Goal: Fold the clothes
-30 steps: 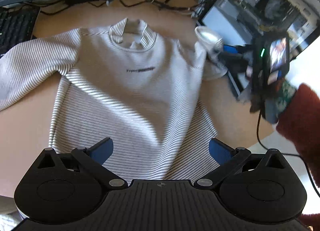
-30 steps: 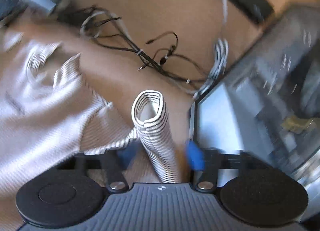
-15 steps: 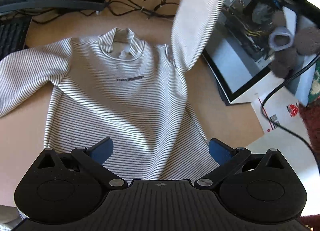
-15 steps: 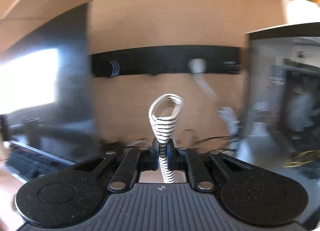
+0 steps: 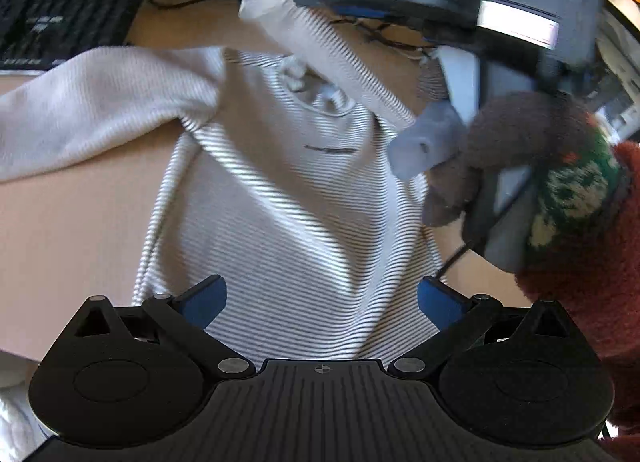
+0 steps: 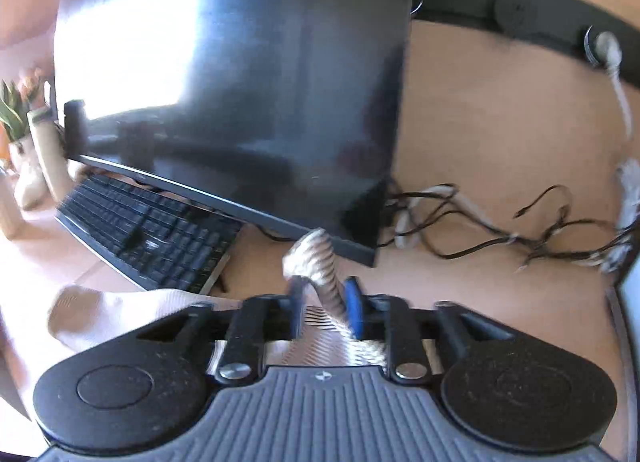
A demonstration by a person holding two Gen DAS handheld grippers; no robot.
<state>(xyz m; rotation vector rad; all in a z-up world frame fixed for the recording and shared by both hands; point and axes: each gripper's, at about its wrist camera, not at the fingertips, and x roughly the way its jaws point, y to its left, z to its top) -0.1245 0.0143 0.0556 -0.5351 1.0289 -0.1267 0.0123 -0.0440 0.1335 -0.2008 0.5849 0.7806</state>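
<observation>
The jaws of the right gripper (image 6: pixel 325 304) are clamped on the cuff end of a striped sleeve (image 5: pixel 340 57), while those of the left gripper (image 5: pixel 322 298) are spread wide and nothing is gripped between them.

The striped shirt (image 5: pixel 288 213) is laid flat, front up, on the wooden desk (image 5: pixel 72 213), and it serves here as the landmark. Beyond its collar a dark monitor (image 6: pixel 240 93) is stood, with a black keyboard (image 6: pixel 148 234) beyond its free shoulder and loose cables (image 6: pixel 500 229) beyond the other shoulder. The left gripper is held above the shirt's hem. The free sleeve (image 5: pixel 100 109) is spread outward from the shirt on the desk. The held sleeve is drawn diagonally over the collar and upper chest.

The step in hand is judged to be the folding of this sleeve across the body. The picture is blurred, so whether the sleeve is already touching the chest cannot be told with certainty.

For the next move, the cuff should be lowered onto the shirt's front and released, the fold being kept flat; the free sleeve is not yet folded.
</observation>
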